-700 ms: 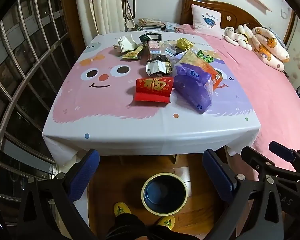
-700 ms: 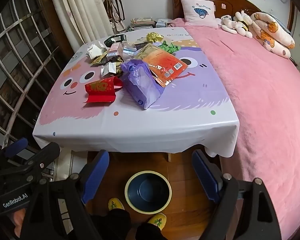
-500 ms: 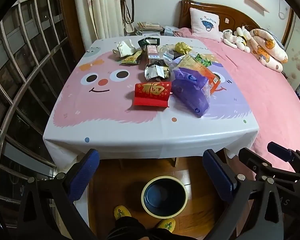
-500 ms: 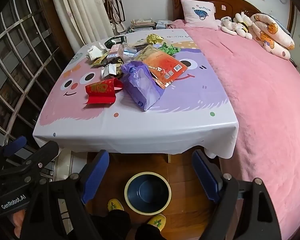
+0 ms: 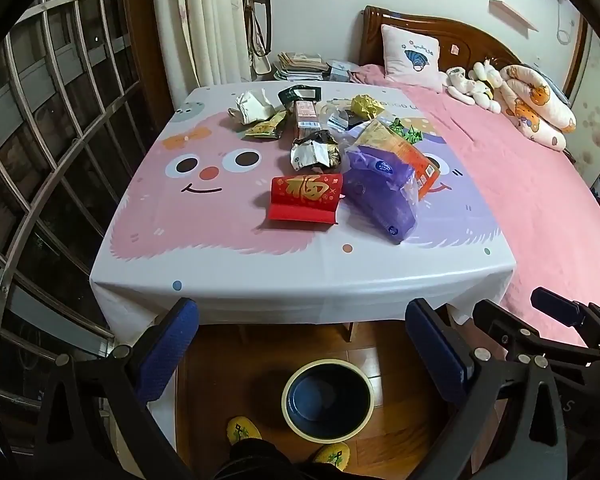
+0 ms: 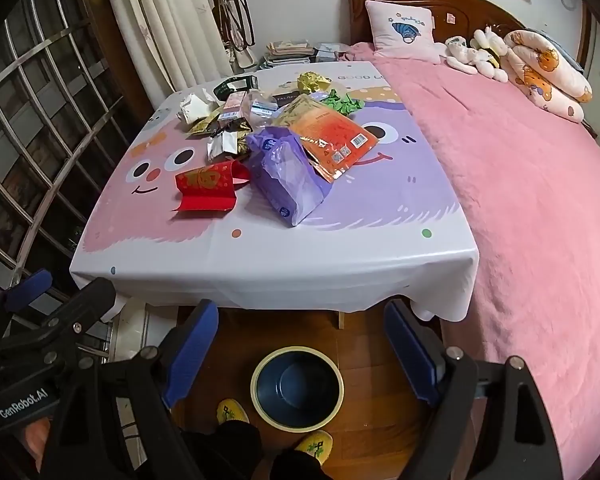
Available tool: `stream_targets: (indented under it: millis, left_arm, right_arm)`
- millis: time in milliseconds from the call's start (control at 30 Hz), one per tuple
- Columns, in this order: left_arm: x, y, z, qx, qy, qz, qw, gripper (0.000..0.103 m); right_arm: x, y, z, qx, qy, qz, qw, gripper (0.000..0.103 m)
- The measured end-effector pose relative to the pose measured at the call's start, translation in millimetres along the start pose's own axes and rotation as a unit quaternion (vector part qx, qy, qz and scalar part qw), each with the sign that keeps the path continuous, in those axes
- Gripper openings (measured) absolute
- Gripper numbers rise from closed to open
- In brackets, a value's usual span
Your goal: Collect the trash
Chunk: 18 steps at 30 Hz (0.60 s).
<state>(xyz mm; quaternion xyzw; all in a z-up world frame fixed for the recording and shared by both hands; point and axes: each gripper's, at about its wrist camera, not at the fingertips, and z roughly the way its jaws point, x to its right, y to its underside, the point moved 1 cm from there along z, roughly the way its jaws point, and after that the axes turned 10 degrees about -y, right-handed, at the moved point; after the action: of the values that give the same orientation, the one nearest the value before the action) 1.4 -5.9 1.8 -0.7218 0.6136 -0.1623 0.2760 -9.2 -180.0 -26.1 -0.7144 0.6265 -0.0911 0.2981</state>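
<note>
A pile of trash lies on a table with a cartoon-face cloth [image 5: 204, 248]: a red folded envelope [image 5: 306, 198], a purple plastic bag [image 5: 380, 196], an orange packet [image 5: 412, 152], silver and gold wrappers [image 5: 314, 152], crumpled white paper [image 5: 254, 106]. A dark blue bin [image 5: 327, 398] with a cream rim stands on the wood floor in front of the table, also in the right wrist view [image 6: 297, 387]. My left gripper [image 5: 302, 344] is open and empty above the bin. My right gripper [image 6: 300, 340] is open and empty beside it.
A bed with a pink blanket [image 6: 540, 200] runs along the table's right side, with a pillow and plush toys at its head. A metal window grille [image 5: 40, 160] is on the left. Feet in yellow slippers [image 5: 242, 432] stand by the bin.
Both grippers have tilted up a little, so the table and trash sit lower in both views. Both stay open and empty.
</note>
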Motion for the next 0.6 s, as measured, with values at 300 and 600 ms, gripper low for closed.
stream_targets:
  millis: [300, 600]
  left_arm:
    - [-0.8, 0.1, -0.2, -0.011, 0.0, -0.004, 0.9999, 0.102]
    - [0.1, 2.0, 1.3, -0.015, -0.003, -0.003, 0.9999, 0.102]
  right_arm:
    - [-0.9, 0.5, -0.3, -0.004, -0.004, 0.001, 1.0, 0.086]
    - [2.0, -0.4, 4.3, -0.007, -0.008, -0.001, 1.0, 0.086]
